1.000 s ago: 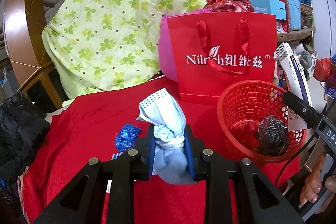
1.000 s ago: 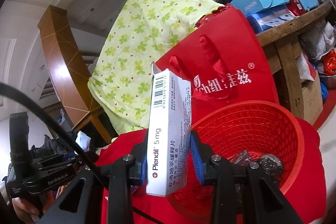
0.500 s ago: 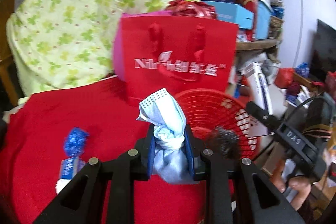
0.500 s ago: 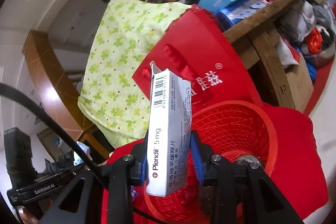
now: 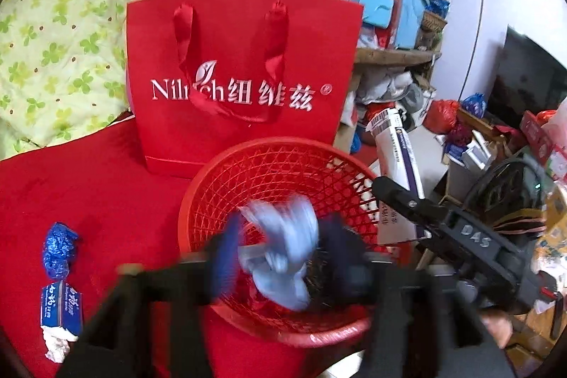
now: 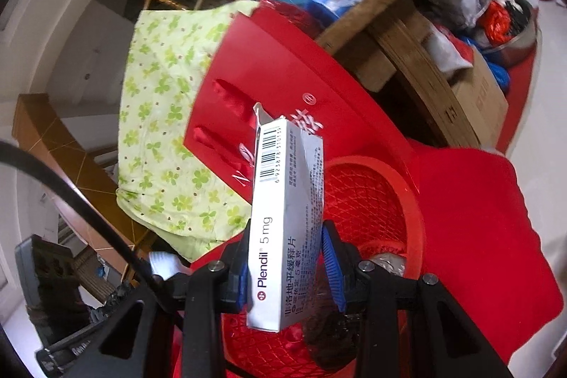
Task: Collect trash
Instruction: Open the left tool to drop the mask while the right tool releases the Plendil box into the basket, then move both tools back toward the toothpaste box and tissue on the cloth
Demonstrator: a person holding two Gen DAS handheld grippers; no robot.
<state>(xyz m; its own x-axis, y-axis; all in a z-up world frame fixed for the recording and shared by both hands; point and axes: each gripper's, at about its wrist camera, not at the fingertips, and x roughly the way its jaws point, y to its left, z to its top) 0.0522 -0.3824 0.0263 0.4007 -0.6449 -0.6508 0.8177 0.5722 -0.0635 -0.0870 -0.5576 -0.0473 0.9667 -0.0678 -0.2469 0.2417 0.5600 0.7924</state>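
My left gripper (image 5: 283, 257) hangs over the red mesh basket (image 5: 269, 147), blurred, with its jaws opening. A crumpled light-blue face mask (image 5: 283, 247) sits loose between the spread pads, above the basket's inside. My right gripper (image 6: 287, 264) is shut on a white Plendil medicine box (image 6: 287, 218), held upright over the basket's (image 6: 414, 201) near rim. The left wrist view shows that box (image 5: 393, 151) at the basket's right edge. A black crumpled wad (image 6: 329, 335) lies in the basket.
A red gift bag (image 5: 241, 77) stands just behind the basket on the red cloth (image 5: 88, 183). A blue foil wad (image 5: 58, 247) and a small blue carton (image 5: 60, 307) lie on the cloth at left. A green clover quilt (image 5: 71, 6) is heaped behind. Cluttered shelves fill the right.
My left gripper swung right and tipped down over the basket, and its jaws spread off the mask. My right gripper rolled and sank toward the basket, still gripping the box.
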